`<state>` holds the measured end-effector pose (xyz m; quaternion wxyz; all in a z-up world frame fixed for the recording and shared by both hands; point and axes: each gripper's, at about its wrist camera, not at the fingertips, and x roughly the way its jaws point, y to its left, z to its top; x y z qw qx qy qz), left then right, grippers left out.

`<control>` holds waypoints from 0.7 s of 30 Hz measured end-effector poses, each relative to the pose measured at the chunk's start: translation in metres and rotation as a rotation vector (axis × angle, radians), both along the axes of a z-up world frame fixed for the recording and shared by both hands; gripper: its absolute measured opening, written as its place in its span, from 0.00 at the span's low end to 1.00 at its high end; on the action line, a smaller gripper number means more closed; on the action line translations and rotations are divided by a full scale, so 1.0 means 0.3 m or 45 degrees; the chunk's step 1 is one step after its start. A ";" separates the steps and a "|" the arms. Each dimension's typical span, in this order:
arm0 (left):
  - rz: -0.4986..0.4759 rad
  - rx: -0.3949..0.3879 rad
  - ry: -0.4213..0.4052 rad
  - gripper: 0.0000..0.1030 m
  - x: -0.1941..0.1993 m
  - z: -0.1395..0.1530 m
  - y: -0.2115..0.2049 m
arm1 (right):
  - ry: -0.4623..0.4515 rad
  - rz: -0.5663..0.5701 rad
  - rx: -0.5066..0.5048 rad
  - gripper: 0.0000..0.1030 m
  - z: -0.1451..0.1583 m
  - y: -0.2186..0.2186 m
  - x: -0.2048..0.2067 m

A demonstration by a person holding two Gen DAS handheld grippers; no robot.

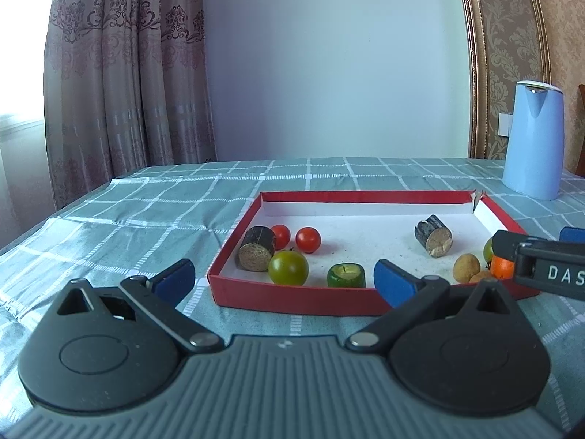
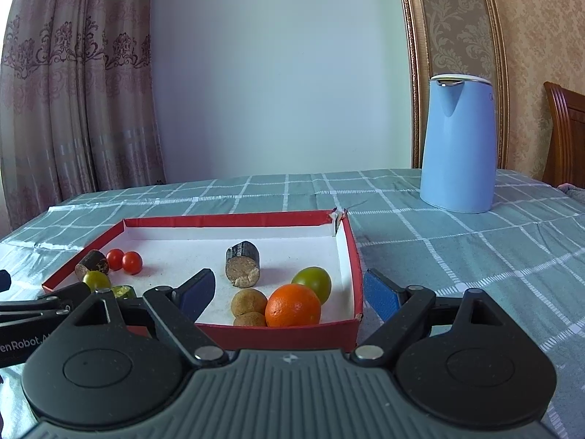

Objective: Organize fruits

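A red-walled box [image 1: 292, 301] [image 2: 285, 334] with a white floor lies on the checked cloth. It holds two red cherry tomatoes [image 1: 308, 240] [image 2: 131, 262], a green tomato [image 1: 288, 267] [image 2: 95, 280], a cut green piece [image 1: 346, 275], two dark bark-covered cylinders [image 1: 433, 240] [image 2: 242, 269], tan round fruits [image 1: 466, 267] [image 2: 250, 302], an orange [image 2: 293, 306] and a second green tomato [image 2: 313, 282]. My left gripper [image 1: 285, 285] is open and empty before the box's near wall. My right gripper [image 2: 289, 296] is open and empty, straddling the near right corner.
A light blue kettle [image 1: 533, 141] [image 2: 457, 144] stands on the table behind and right of the box. A wooden chair [image 2: 565, 135] is at the far right. Curtains hang at the left behind the table.
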<state>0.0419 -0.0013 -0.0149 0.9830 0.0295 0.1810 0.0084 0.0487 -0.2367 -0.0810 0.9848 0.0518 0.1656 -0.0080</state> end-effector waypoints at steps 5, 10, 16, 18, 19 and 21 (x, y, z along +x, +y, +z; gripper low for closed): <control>-0.005 0.007 0.001 1.00 0.000 -0.002 -0.003 | 0.001 0.002 0.000 0.86 0.000 0.002 -0.002; -0.010 0.011 0.007 1.00 0.002 -0.004 -0.005 | 0.003 0.003 0.000 0.86 0.000 0.002 -0.002; -0.015 0.004 0.015 1.00 0.003 -0.005 -0.005 | 0.007 0.006 -0.004 0.86 -0.001 0.005 -0.002; -0.014 0.006 0.014 1.00 0.003 -0.005 -0.006 | 0.010 0.007 -0.005 0.86 -0.002 0.006 -0.001; -0.016 0.005 0.014 1.00 0.003 -0.005 -0.006 | 0.011 0.007 -0.005 0.86 -0.001 0.007 -0.001; -0.016 0.006 0.012 1.00 0.003 -0.004 -0.007 | 0.011 0.007 -0.005 0.86 -0.001 0.007 -0.001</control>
